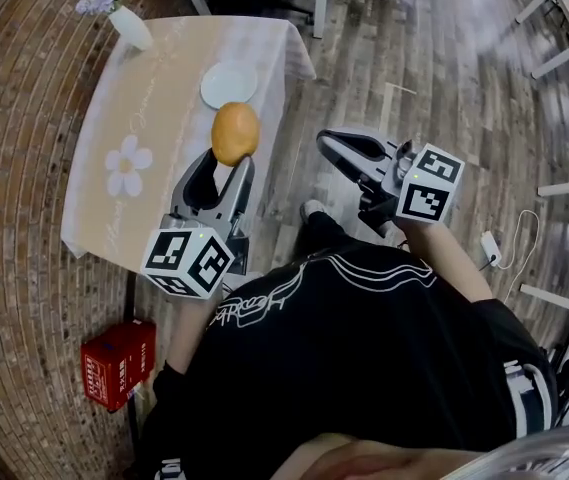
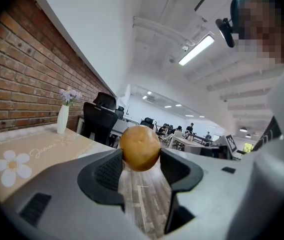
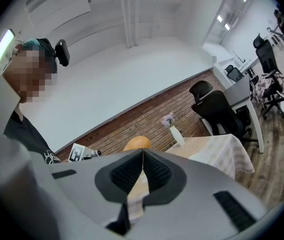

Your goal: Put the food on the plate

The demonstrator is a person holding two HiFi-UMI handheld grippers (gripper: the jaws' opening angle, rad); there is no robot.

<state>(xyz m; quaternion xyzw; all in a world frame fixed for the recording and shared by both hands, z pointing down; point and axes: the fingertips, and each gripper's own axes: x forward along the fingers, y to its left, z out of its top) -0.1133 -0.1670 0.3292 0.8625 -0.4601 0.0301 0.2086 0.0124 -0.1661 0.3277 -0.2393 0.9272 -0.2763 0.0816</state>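
My left gripper point(image 1: 234, 150) is shut on a round orange-brown bun point(image 1: 235, 133), held in the air over the near right part of the table. In the left gripper view the bun point(image 2: 140, 148) sits squeezed between both pads. A small white plate point(image 1: 229, 84) lies on the beige tablecloth beyond the bun, near the table's right edge. My right gripper point(image 1: 326, 140) hangs off the table's right side over the wooden floor, its jaws pressed together with nothing between them. In the right gripper view its tips point(image 3: 142, 151) meet, and the bun point(image 3: 137, 143) shows behind them.
A white vase with purple flowers point(image 1: 124, 20) stands at the table's far left corner. The table point(image 1: 144, 118) carries a beige cloth with a daisy print. A red box point(image 1: 117, 362) sits on the brick floor at the near left. Office chairs stand beyond the table.
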